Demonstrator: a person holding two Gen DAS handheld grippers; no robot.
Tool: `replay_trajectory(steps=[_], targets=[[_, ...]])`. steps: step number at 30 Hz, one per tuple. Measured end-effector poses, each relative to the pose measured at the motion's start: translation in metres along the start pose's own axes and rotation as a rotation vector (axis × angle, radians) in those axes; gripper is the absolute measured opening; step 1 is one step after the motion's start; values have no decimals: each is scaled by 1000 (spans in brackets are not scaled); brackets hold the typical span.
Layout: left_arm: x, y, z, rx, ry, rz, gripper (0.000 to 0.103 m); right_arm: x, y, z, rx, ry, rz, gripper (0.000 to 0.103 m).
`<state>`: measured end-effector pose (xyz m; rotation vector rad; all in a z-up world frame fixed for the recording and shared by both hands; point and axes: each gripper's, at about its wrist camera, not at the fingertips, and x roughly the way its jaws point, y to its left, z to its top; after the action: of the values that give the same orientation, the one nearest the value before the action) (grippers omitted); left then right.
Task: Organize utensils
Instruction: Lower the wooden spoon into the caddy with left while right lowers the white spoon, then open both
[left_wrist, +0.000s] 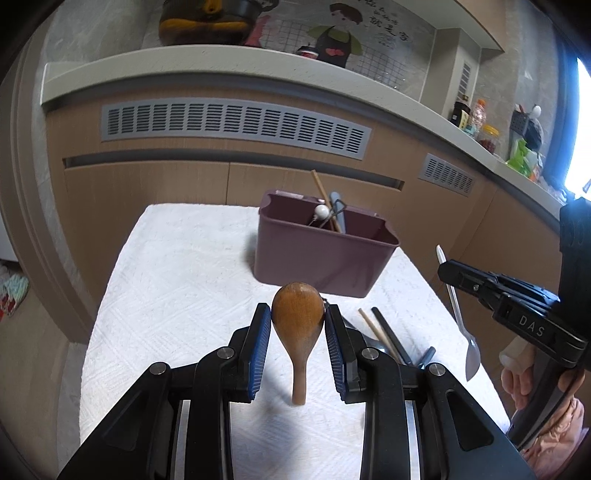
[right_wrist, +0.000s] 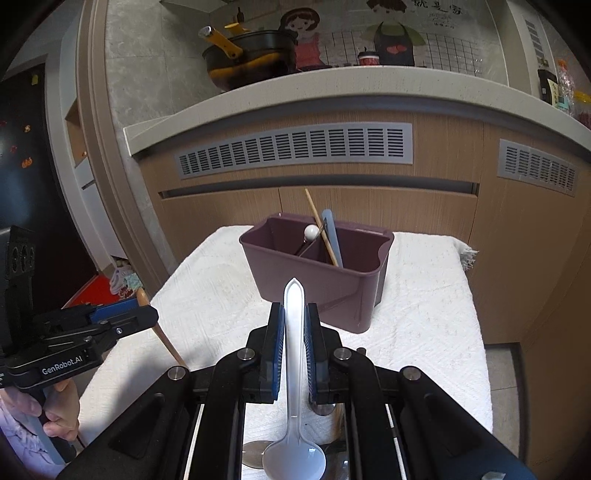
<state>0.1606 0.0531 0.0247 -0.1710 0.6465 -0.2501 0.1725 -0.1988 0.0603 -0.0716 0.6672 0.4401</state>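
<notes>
On a small table covered with a white textured cloth, set before a run of wood-fronted kitchen cabinets, stands a mauve plastic utensil caddy divided into compartments. Leaning out of it are a wooden chopstick, a pale blue handle and a thin tool topped with a white ball; which compartment each sits in I cannot tell for certain.

I hold a two-finger tong in each hand. My left gripper is closed partway on a wooden spoon: its blue pads press the two sides of the brown bowl, which points up and away toward the caddy, while the handle hangs down over the cloth. The spoon is lifted clear of the table, on the near side of the caddy.

My right gripper is nearly shut, its pads clamped on the slim handle of a white plastic spoon. The pointed end of the handle rises toward the caddy and the round bowl hangs low, close to the camera. From the left camera this same spoon shows as a thin pale shaft held above the table's right edge.

Lying on the cloth to the right of my left tong are more utensils: a wooden chopstick, a dark chopstick and the ends of some others, partly hidden behind the fingers.
</notes>
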Motion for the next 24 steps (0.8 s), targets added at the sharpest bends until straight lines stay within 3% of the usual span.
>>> replay_trajectory(steps=[9,18,24], targets=[[-11,-17,28,62,-54,-15,31,-20,-7,18,6,-80,2,9],[-42,-30,126,146,-253,-38,31,-60,4,100,-89,-331,-45,9],[-29,-28,169,153,-311,-22,31,-43,5,137,-127,-373,-103,9]])
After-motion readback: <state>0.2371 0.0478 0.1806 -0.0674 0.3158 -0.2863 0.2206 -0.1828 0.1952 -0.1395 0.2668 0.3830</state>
